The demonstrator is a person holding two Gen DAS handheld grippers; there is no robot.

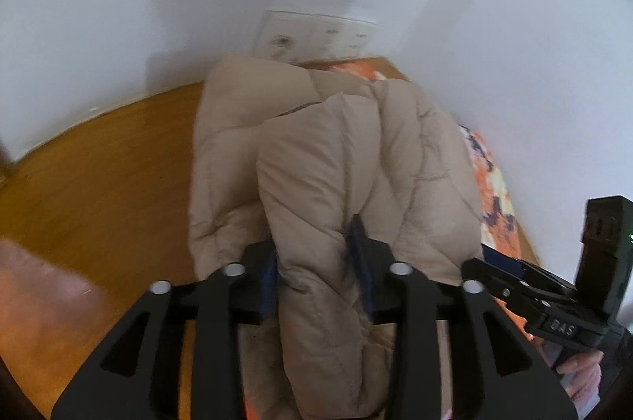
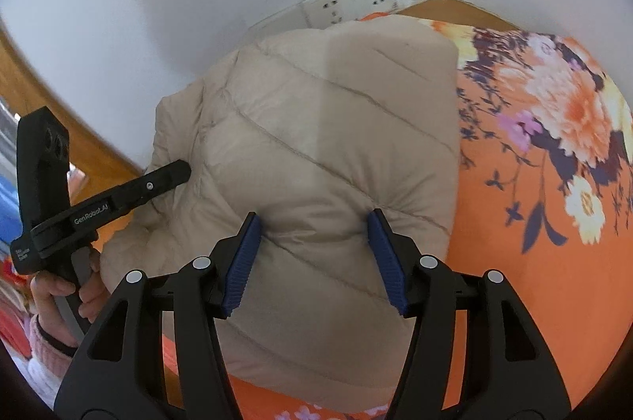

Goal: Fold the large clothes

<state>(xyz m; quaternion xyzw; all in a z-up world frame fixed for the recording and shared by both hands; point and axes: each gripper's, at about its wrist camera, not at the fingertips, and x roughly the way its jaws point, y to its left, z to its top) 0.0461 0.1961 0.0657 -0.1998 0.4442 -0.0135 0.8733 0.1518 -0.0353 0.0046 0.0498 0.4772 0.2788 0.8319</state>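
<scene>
A beige quilted puffer jacket lies folded in a thick bundle on an orange floral sheet. In the left wrist view my left gripper is shut on a raised fold of the jacket, which bulges up between its blue pads and hides part of the left one. In the right wrist view the jacket fills the gap of my right gripper. The blue pads press into it and the fabric puckers at their tips. The two grippers hold the near edge side by side.
A white wall with a socket plate stands close behind the jacket. A brown wooden surface runs to the left. A hand in a pink sleeve holds the left gripper's handle. The floral sheet spreads to the right.
</scene>
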